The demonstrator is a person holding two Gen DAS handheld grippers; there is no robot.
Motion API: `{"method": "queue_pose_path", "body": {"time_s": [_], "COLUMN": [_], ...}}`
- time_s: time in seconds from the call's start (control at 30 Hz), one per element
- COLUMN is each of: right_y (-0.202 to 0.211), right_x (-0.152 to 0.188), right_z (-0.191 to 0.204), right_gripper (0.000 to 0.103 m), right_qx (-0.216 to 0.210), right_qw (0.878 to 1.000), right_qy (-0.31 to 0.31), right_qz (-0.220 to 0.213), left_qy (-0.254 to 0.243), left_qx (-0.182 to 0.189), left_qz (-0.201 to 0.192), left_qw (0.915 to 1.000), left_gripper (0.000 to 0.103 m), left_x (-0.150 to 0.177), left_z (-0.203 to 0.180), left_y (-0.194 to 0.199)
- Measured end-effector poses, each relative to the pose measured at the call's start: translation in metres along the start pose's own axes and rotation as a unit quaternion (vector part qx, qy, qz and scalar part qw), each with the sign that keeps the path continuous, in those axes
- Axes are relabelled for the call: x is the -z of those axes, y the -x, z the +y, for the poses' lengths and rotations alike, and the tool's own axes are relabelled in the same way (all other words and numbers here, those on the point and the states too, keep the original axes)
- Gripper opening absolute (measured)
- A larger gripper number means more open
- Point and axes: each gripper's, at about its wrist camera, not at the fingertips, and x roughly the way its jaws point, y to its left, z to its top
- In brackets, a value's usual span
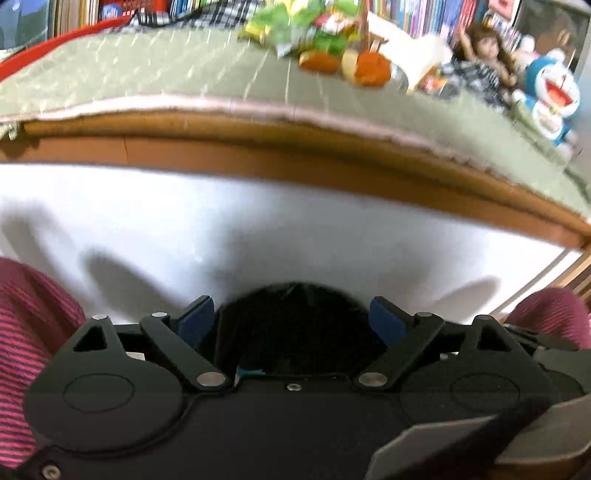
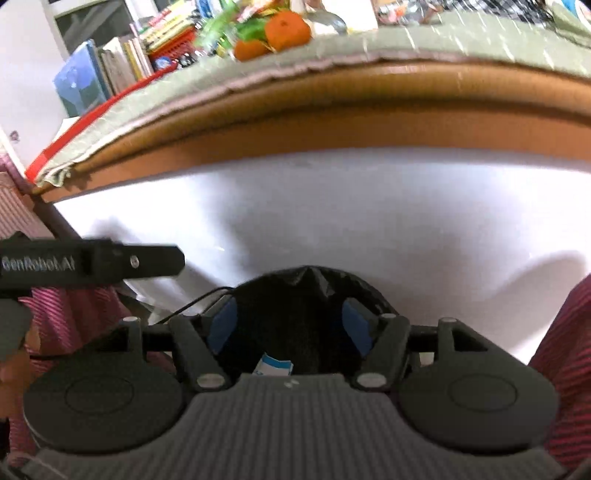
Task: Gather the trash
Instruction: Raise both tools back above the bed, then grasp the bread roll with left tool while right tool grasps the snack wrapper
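My left gripper stands open, its blue pads wide apart with nothing pressed between them. Below and behind the pads gapes the mouth of a black trash bag. My right gripper is open too, over the same black bag. A white and blue scrap lies inside the bag. On the table above lies a blurred heap of green and yellow wrappers beside oranges. One finger of the left gripper reaches in from the left in the right wrist view.
The wooden table has a green cloth and a white surface under its edge. A doll and a blue toy sit at its right end. Books stand at the left. Magenta striped fabric flanks the bag.
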Motion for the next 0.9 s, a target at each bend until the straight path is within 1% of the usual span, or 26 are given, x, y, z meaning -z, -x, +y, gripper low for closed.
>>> {"method": "queue_pose_path", "body": {"time_s": [0.13,0.27,0.37,0.43,0.57,0.7,0.77,0.9], "right_y": [0.01,0.025,0.035,0.041,0.05,0.053,0.05,0.039], "right_x": [-0.009,-0.018,-0.028,-0.038,-0.063,-0.093,-0.107,-0.131], "right_z": [-0.001,0.002,0.002,0.002,-0.003,-0.014,-0.019,-0.03], "right_gripper": [0.078,0.079,0.08,0.08,0.081,0.082,0.082,0.082], "right_qx": [-0.009,-0.015,-0.017,-0.011,0.01,0.043,0.061,0.086], "right_qw": [1.0,0.999,0.998,0.996,0.99,0.982,0.978,0.975], "right_qy": [0.001,0.013,0.02,0.025,0.036,0.036,0.037,0.042], "right_qz": [-0.015,-0.037,-0.06,-0.083,-0.133,-0.182,-0.194,-0.2], "left_qy": [0.002,0.001,-0.007,-0.011,-0.019,-0.029,-0.036,-0.046], "left_qx": [0.015,0.023,0.024,0.022,0.025,0.027,0.022,0.023], "left_qz": [-0.028,-0.052,-0.073,-0.088,-0.123,-0.161,-0.175,-0.191], "left_qw": [0.9995,0.9984,0.997,0.9958,0.992,0.9862,0.9837,0.9802], "left_gripper": [0.093,0.094,0.095,0.095,0.098,0.101,0.101,0.101], "left_x": [-0.013,-0.027,-0.039,-0.047,-0.065,-0.087,-0.1,-0.122], "left_z": [0.002,0.004,0.003,0.001,-0.006,-0.016,-0.022,-0.032], "left_y": [0.018,0.033,0.041,0.046,0.048,0.045,0.04,0.023]}}
